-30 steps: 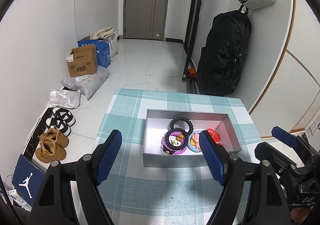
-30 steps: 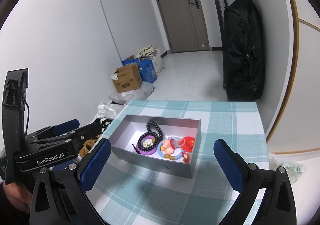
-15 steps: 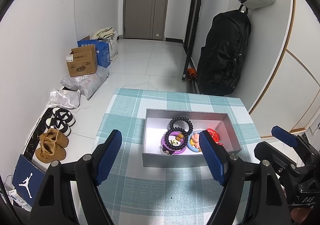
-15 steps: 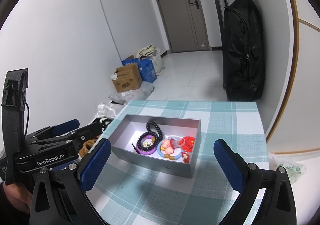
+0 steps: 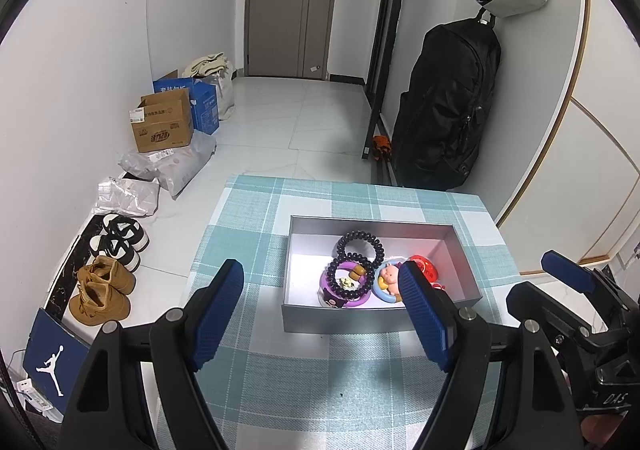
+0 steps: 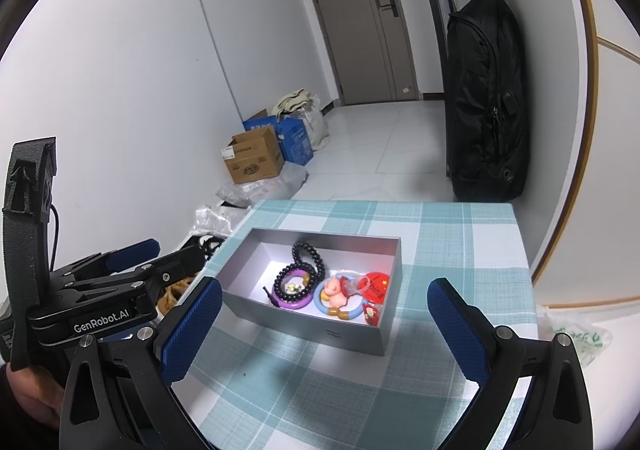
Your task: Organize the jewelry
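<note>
Nothing has moved. My left gripper [image 5: 320,314] and right gripper [image 6: 324,326] still hang open and empty over the table [image 5: 248,217]. The jewelry [image 5: 354,276] lies in the box [image 5: 340,320], so I may be done.

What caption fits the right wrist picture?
Open right gripper faces a grey box of bracelets on a checked tablecloth.

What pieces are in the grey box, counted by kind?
Inside the grey box:
Black bead bracelets: 2
Purple ring: 1
Blue ring with pink pig figure: 1
Red round badge: 1
Small red charm: 1
Total: 6
A tiny piece inside the purple ring is too small to identify.
</note>
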Available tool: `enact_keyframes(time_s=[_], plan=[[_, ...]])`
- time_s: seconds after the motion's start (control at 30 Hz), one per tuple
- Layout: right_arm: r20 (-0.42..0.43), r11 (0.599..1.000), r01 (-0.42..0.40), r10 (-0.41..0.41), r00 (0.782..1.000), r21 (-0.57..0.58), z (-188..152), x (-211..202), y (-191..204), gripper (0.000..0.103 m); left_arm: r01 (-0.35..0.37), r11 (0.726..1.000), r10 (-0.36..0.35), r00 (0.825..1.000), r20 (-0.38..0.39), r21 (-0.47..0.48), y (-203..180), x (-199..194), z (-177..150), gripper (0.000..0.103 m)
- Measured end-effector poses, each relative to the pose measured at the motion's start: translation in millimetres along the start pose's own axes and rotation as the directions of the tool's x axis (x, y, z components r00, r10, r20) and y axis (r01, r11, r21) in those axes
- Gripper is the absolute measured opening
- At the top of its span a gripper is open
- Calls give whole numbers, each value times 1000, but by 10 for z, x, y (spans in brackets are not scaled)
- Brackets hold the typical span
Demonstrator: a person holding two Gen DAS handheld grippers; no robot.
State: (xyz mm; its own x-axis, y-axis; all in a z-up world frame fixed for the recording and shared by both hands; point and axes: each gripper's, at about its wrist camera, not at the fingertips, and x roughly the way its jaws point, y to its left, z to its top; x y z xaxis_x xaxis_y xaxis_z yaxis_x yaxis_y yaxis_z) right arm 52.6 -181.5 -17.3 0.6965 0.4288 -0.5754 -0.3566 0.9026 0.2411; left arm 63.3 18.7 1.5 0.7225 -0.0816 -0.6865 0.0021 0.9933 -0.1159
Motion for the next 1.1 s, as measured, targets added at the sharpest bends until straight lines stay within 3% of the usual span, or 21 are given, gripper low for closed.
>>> enact_keyframes(time_s=[1.1], plan=[[-9,1000,-3,2,1000,-4,-13,4,4,103,25,1000,-25,1000,-4,-3,-21,14,-19,76]])
